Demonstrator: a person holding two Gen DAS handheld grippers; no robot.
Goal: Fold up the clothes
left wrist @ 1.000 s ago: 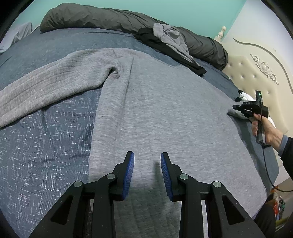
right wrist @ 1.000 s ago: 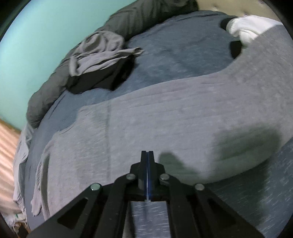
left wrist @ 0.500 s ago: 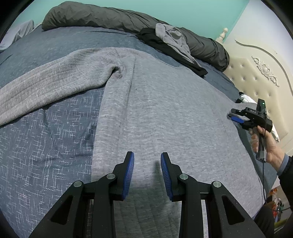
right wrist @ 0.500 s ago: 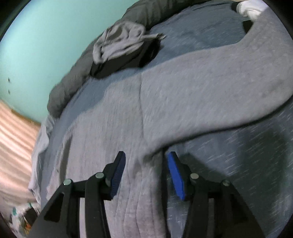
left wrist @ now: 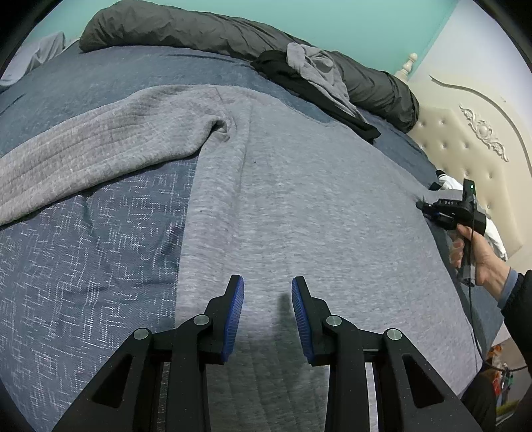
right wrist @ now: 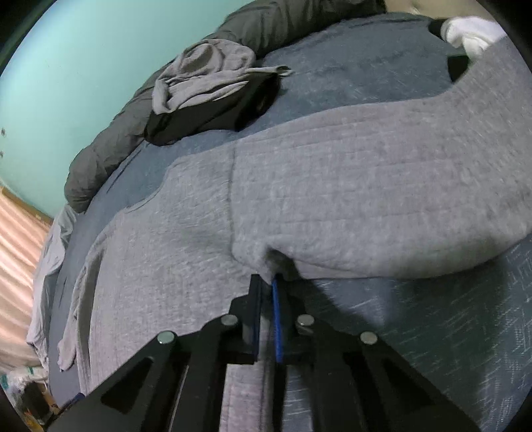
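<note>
Blue ribbed pads are seen wide apart on the left tool (left wrist: 267, 309), which is held just above the lower body of a grey sweater (left wrist: 299, 206) with nothing between its fingers. The sweater is spread flat across a blue patterned bedspread (left wrist: 83, 266), directly ahead of this tool. To the left of the tool, bare bedspread is exposed, and beyond it one sleeve (left wrist: 93, 149) is laid out sideways, with a crease where it joins the body.

The right tool (right wrist: 266, 282) is closed down to a narrow gap, and a pinch of sweater fabric at the underarm, where the other sleeve (right wrist: 399, 206) meets the body, is gripped between its pads. That sleeve is stretched away to the right of the tool. In the left wrist view the same tool (left wrist: 445, 212) is seen at the far right edge of the sweater, held by a hand (left wrist: 482, 259) with a cable hanging below it.

Further off, a crumpled grey garment (right wrist: 202, 76) is piled on a black garment (right wrist: 212, 116), well apart from the sweater. Behind these a dark rolled duvet (left wrist: 199, 30) is laid along a teal wall (right wrist: 83, 66). A cream tufted headboard (left wrist: 465, 139) is visible beyond the right side.
</note>
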